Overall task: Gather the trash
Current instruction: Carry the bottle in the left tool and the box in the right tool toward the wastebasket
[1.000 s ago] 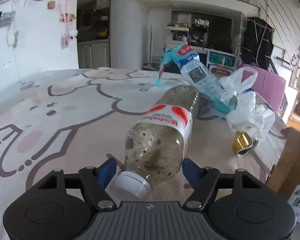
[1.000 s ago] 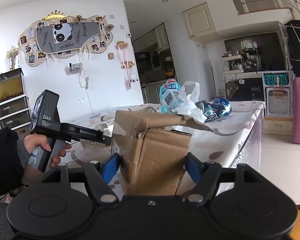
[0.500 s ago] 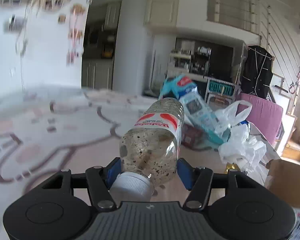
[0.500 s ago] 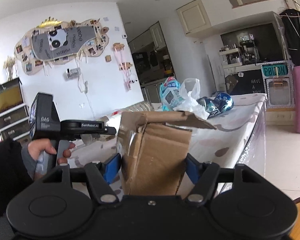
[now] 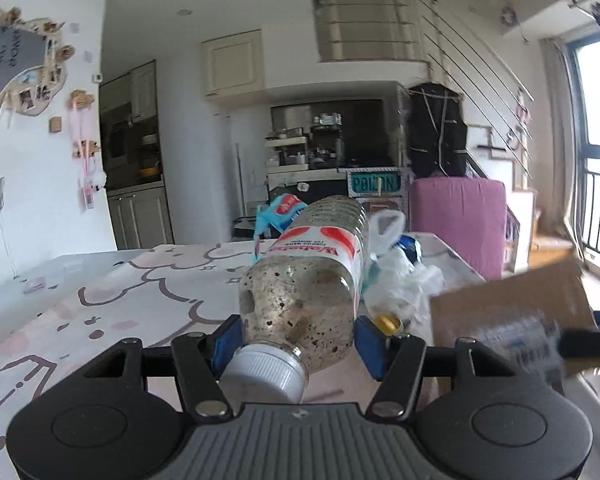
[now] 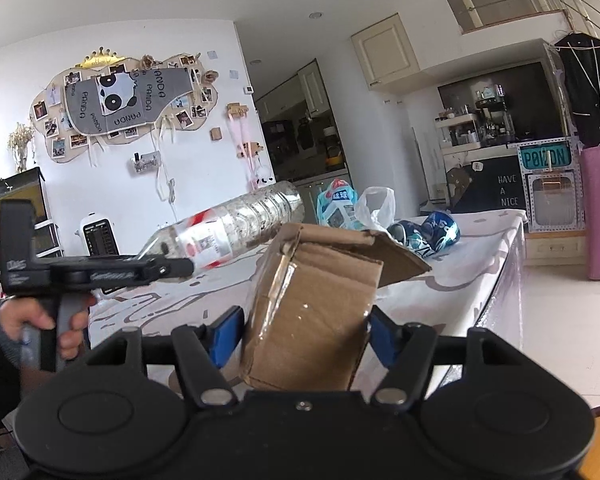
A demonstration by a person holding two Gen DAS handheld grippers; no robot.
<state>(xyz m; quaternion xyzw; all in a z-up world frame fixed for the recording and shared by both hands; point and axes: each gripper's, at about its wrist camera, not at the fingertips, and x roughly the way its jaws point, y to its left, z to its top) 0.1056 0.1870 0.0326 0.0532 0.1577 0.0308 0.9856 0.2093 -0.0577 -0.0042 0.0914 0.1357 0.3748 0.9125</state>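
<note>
The left tongs (image 5: 296,336) squeeze a clear, dirty, speckled bottle (image 5: 312,280) with a white cap and red label, and the right tongs (image 6: 306,328) grip a brown cardboard box (image 6: 316,312).

A clear, ribbed plastic bottle (image 5: 308,280), its inside speckled with dark grime, carries a glossy red-and-white label and a matt white ridged cap (image 5: 264,372). The cardboard box (image 6: 312,312) is matt brown, with shiny clear tape along one edge. A smooth printed cloth covers the table (image 5: 140,304). Thin white plastic bags (image 5: 400,276) look crinkled and faintly translucent; the crushed blue cans (image 6: 428,234) shine like metal. Each gripper (image 5: 296,340) (image 6: 304,340) has matt black plastic housing and blue pads (image 5: 228,340).
</note>
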